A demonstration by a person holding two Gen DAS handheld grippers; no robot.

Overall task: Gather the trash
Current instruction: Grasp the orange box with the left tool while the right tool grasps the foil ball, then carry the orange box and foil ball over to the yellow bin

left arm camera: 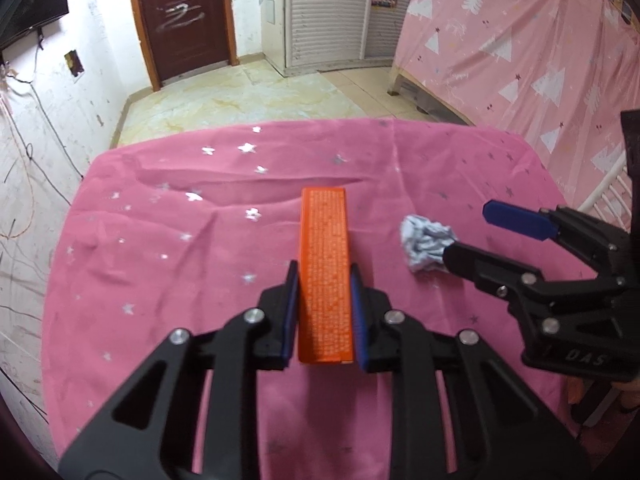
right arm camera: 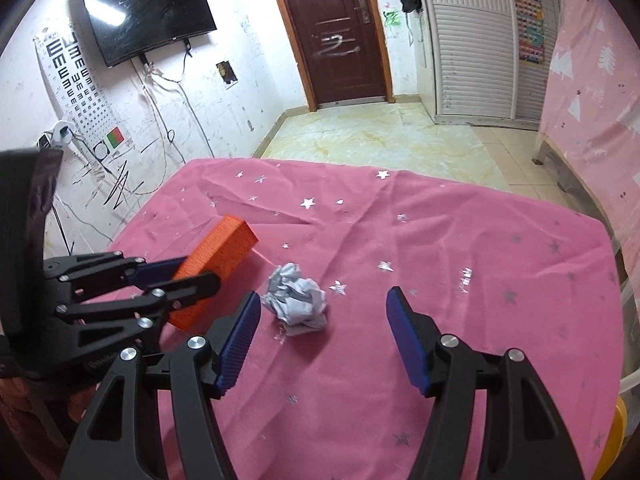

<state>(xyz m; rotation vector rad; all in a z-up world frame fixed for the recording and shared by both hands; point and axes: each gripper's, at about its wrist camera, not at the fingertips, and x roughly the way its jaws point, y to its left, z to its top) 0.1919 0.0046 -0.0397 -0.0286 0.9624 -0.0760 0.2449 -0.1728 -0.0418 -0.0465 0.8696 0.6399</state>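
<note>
Orange box (left arm camera: 326, 276) between clamped left hand-held gripper (left arm camera: 325, 280) pads.

hidden: orange box (right arm camera: 218, 258) near end behind left tongs (right arm camera: 192, 276) | crumpled paper (left arm camera: 426, 246) partly behind right tongs (left arm camera: 472, 236) | cut off: tabletop (left arm camera: 160, 240) near edge

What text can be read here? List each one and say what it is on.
"DAS": on the right gripper body.
Rows of "E" shapes: eye chart on the wall.
White print on the orange box: too small to read.
Poster by the slatted doors: blurred.
White scrawl on the door: not legible.
</note>
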